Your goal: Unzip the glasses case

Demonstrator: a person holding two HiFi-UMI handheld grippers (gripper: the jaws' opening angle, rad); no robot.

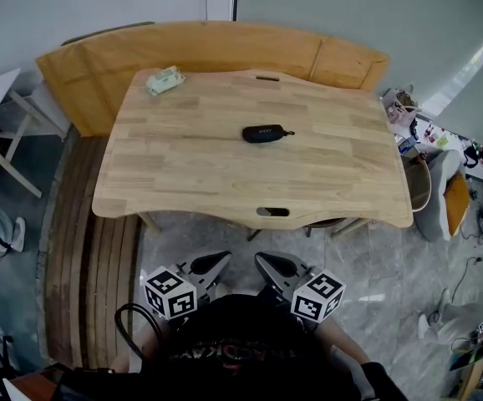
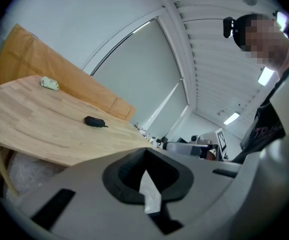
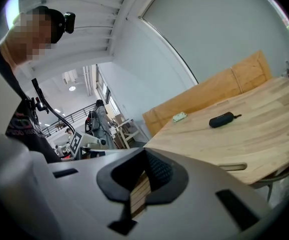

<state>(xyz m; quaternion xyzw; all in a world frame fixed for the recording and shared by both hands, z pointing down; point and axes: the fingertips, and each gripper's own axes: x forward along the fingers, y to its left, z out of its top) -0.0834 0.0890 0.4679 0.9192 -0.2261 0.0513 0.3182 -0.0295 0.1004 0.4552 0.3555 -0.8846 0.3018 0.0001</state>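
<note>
— Starting on our left, how does the left gripper (image 1: pixel 216 262) stand?
— Its jaws are pressed together with nothing between them. We hold it low in front of us, short of the near edge of the pale wooden table (image 1: pixel 183 182). Far ahead of it and off to its left lies a small green-and-white packet (image 1: pixel 165 79).
— And the black oval zip-up glasses case (image 1: pixel 264 133)?
— It lies flat on the table, well ahead of both grippers. It is to the right of the left one's line and almost straight ahead of the right gripper (image 1: pixel 269 264). Its long axis runs crosswise to the way we point, with the thin pull cord at its right-hand end.
— The right gripper?
— Closed too, and empty. We judge it the nearer one for the cord end, so the left would steady the other end. Both must open first.
</note>
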